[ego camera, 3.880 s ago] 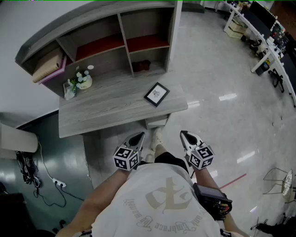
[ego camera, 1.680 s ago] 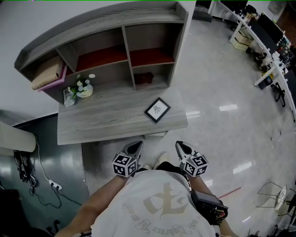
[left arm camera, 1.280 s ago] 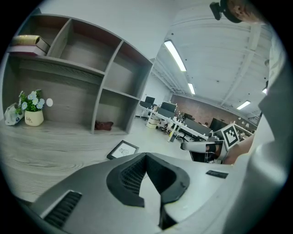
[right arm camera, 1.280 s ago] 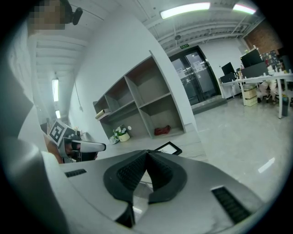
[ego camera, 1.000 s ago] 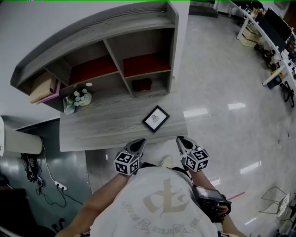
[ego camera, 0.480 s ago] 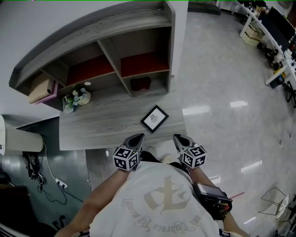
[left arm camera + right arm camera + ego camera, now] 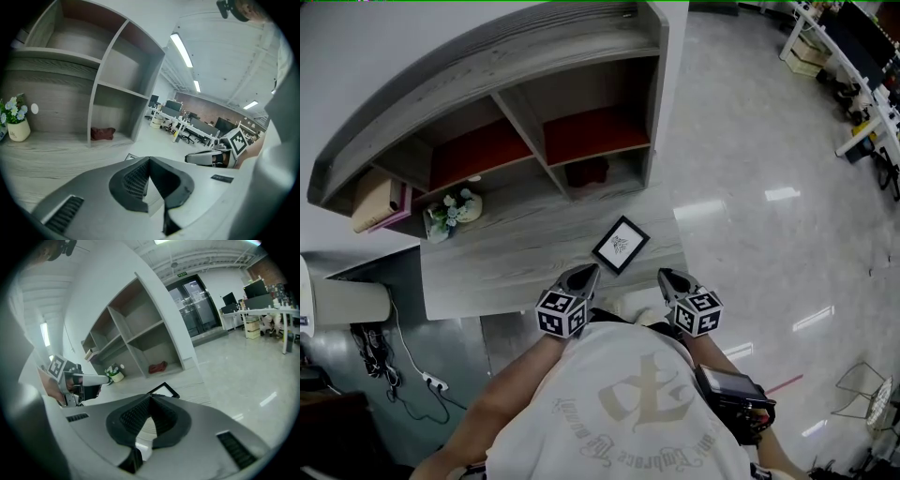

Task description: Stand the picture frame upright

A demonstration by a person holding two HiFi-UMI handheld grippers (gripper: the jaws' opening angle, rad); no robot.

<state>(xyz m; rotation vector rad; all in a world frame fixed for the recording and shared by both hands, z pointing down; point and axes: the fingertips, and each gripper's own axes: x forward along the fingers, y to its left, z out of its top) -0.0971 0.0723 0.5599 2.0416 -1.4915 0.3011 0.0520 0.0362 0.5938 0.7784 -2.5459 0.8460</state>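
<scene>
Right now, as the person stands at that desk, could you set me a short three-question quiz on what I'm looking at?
1. True or false: the picture frame is lying flat on the desk.
2. Pick one. The left gripper and the right gripper are:
A) both shut, holding nothing
B) both wide open
C) both clamped on the frame
3. Fill the blank: the small pot near the desk's left end holds white ____.

Key: 1 true; 2 A; 3 flowers.
</scene>
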